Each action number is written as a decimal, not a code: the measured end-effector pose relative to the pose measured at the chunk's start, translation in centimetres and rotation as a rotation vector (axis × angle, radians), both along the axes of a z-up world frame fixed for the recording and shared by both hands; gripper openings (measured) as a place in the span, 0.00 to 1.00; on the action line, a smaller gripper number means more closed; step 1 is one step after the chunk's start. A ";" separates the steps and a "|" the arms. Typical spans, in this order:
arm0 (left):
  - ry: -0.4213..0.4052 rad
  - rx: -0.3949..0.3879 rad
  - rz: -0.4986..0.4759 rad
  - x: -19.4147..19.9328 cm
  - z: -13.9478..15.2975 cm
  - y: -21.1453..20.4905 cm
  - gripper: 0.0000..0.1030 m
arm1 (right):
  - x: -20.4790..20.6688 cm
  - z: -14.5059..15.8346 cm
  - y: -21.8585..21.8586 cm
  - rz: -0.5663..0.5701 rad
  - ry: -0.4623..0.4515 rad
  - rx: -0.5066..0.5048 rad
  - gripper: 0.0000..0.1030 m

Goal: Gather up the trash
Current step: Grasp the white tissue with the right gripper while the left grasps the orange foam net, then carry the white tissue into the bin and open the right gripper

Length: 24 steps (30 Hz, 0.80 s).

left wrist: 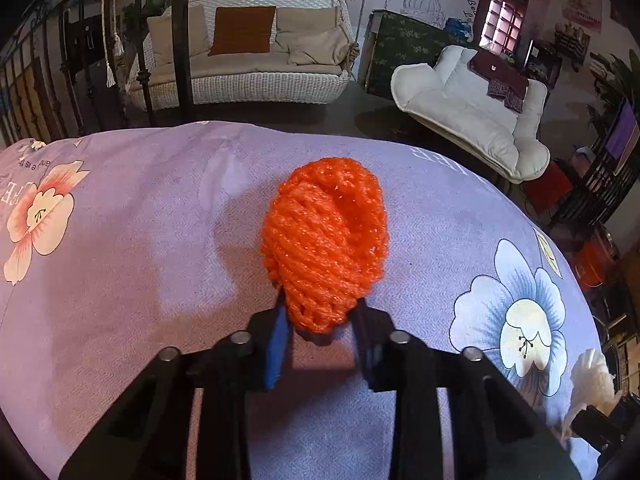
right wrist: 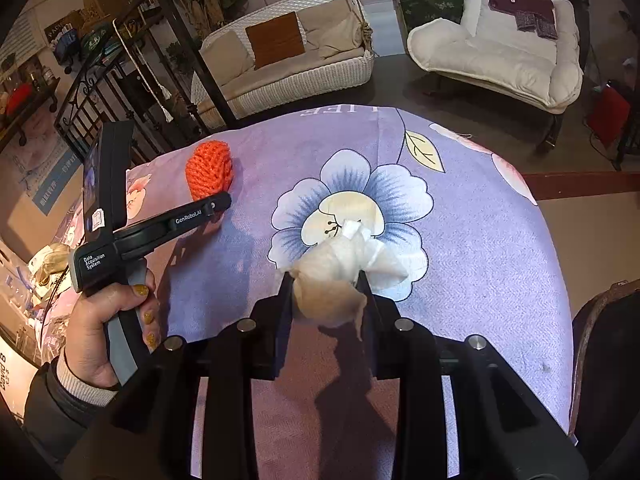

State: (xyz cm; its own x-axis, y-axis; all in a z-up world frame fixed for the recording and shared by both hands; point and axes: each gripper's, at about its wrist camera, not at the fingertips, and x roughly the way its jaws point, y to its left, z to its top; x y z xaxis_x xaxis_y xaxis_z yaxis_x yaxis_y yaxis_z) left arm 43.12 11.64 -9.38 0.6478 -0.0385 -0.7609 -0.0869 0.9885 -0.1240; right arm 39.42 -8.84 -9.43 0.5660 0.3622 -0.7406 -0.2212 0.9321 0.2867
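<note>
Left wrist view
Your left gripper [left wrist: 320, 320]: its two fingers are drawn in on the near, lower end of the orange foam net [left wrist: 326, 240], pinching it.
Net against the fingers: the narrow end sits between the blue-padded left finger [left wrist: 278, 344] and the dark right finger; the bulk of the net bulges out ahead of the tips.
Net's place: over the purple flowered cloth [left wrist: 140, 260], about mid-cloth, its shadow falling to the left.
Far right edge: you can glimpse a white crumpled tissue [left wrist: 592, 380] low beside the blue flower print.

Right wrist view
Your right gripper [right wrist: 326, 288]: its fingers are closed on the tissue [right wrist: 344, 268], squeezing the wad from both sides.
Tissue against the fingers: the beige lump is caught between the tips and sags a little below them; white corners stick out ahead and to the right.
Tissue's place: above the blue flower print on the cloth [right wrist: 500, 260].
Your left hand [right wrist: 108, 320]: it grips the other tool's handle at the left; that tool's tips meet the net [right wrist: 210, 170] near the cloth's far-left edge.
Net and tissue: well apart.
</note>
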 end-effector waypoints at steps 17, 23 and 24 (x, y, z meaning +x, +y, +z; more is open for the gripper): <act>-0.120 0.024 -0.112 -11.7 4.2 -4.1 0.16 | -6.8 2.3 -3.4 -0.052 -0.098 0.010 0.30; -0.143 -0.008 -0.159 -16.1 5.0 -6.3 0.16 | -10.5 3.1 -5.3 -0.078 -0.153 -0.026 0.30; -0.145 -0.011 -0.169 -16.8 5.0 -6.8 0.16 | -11.0 3.2 -5.6 -0.082 -0.157 -0.030 0.30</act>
